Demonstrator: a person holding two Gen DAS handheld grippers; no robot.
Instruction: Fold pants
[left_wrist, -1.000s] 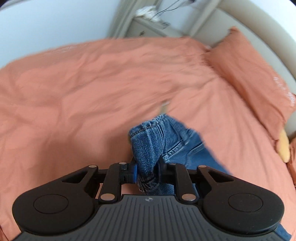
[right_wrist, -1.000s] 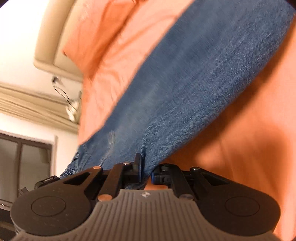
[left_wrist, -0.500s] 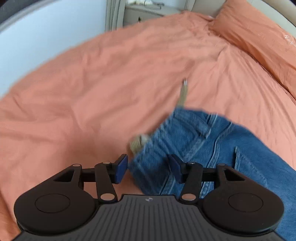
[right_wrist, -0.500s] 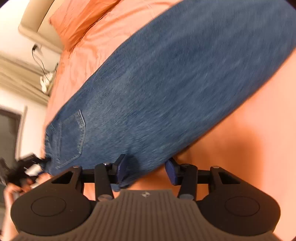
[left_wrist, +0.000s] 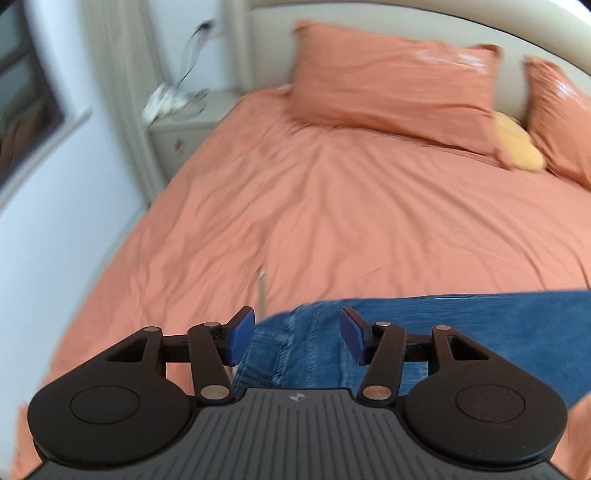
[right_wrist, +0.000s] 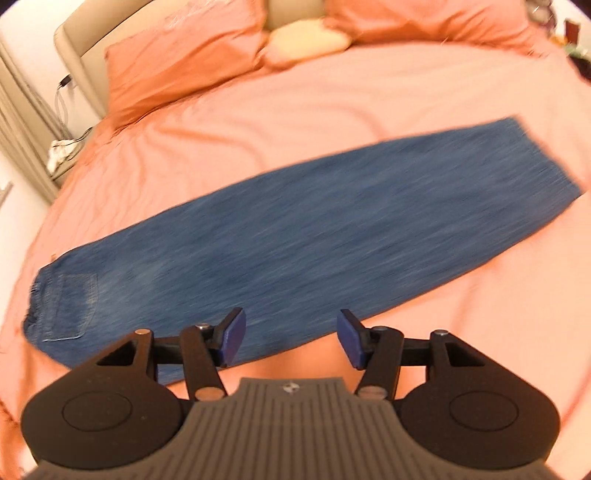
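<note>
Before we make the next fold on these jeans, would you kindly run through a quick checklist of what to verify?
1. Left hand-held gripper free of denim: ok; jaws just opened, nothing pinched.
2. Right hand-held gripper free: ok; jaws just opened, nothing between them.
3. Jeans lying flat as one long strip on the bedspread: ok.
4. Waistband end smooth: cannot tell, blurred.
5. Hem end aligned: cannot tell, blurred.
6. Pillows away from the jeans: ok.

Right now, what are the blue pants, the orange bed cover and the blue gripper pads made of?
Blue pants: denim, going by the woven twill look, stitched back pocket and seams. Orange bed cover: thin matte woven fabric, likely cotton, creasing softly. Blue pads on the left gripper: smooth and matte, probably rubber or soft plastic; unclear which.
</note>
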